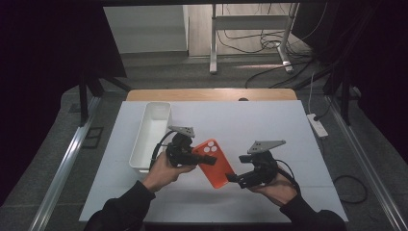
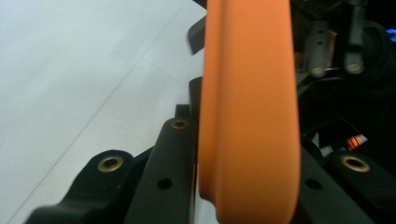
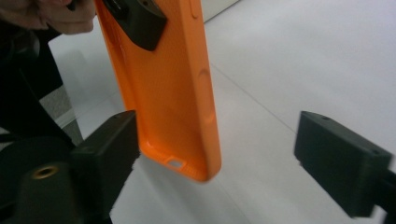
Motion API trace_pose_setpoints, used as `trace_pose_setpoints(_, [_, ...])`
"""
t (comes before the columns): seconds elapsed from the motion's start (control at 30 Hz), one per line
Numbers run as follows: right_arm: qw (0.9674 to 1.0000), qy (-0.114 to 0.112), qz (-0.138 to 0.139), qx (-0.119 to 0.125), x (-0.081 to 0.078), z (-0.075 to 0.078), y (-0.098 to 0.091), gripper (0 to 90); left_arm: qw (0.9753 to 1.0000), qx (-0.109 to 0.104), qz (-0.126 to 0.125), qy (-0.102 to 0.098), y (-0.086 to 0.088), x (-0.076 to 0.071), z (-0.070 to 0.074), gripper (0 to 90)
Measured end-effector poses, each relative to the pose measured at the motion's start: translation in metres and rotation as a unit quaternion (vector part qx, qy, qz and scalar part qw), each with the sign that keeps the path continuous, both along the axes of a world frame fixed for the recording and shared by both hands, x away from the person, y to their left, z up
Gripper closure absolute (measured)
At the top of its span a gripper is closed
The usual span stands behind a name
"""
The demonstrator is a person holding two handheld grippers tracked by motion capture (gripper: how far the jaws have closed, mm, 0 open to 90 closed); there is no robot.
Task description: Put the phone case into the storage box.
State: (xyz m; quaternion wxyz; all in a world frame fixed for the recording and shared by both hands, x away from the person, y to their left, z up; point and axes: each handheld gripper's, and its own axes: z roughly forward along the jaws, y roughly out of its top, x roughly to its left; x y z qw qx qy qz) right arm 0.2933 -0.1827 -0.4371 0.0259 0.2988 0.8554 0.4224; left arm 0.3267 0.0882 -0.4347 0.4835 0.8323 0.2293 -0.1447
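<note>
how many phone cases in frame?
1. The orange case is held above the white mat, clamped near its camera end by the left gripper; its bottom end sits between the right gripper's open jaws. The bin's inside is partly hidden.

I count one orange phone case [image 1: 215, 162] near the middle of my table, and one white bin [image 1: 150, 135] at about ten o'clock from it. I have two grippers: my left gripper [image 1: 208, 160] at nine o'clock of the case, my right gripper [image 1: 233, 177] at four o'clock. One white power strip [image 1: 317, 125] lies off the table at two o'clock.
</note>
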Motion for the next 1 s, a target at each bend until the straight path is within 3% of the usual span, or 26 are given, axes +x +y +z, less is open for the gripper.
trace_pose_setpoints(0.07, [0.9996, 0.006, 0.026, 0.005, -0.001, -0.003, 0.005, 28.5, 0.9999, 0.0, -0.012, -0.003, -0.003, -0.002, 0.001, 84.9])
trace_pose_setpoints(0.13, [0.9995, 0.008, 0.03, 0.006, -0.001, -0.003, 0.007, 30.9, 0.9998, 0.0, -0.018, -0.006, -0.005, -0.003, 0.002, 84.8])
trace_pose_setpoints(0.23, [0.9979, 0.017, 0.061, 0.01, -0.002, -0.006, 0.014, 40.4, 0.9995, -0.006, -0.03, -0.005, -0.007, -0.004, 0.002, 84.8])
trace_pose_setpoints(0.47, [0.9953, 0.032, 0.09, 0.012, -0.002, -0.009, 0.019, 55.3, 0.9988, -0.016, -0.047, -0.005, -0.01, -0.005, 0.002, 84.7])
trace_pose_setpoints(0.67, [0.9911, 0.04, 0.124, 0.025, -0.003, -0.008, 0.019, 79.8, 0.997, -0.04, -0.067, -0.004, -0.01, -0.005, 0.001, 81.2])
trace_pose_setpoints(0.7, [0.9903, 0.042, 0.13, 0.027, -0.003, -0.007, 0.017, 84.6, 0.9969, -0.043, -0.066, -0.003, -0.011, -0.005, 0.002, 76.6])
trace_pose_setpoints(0.83, [0.9903, 0.032, 0.133, 0.024, -0.006, -0.005, 0.018, 86.0, 0.9978, -0.038, -0.05, -0.02, -0.012, -0.007, 0.004, 70.7])
trace_pose_setpoints(1.0, [0.9945, 0.01, 0.103, 0.015, -0.007, -0.003, 0.018, 86.4, 0.9982, -0.009, 0.003, -0.06, -0.011, -0.01, 0.009, 49.4])
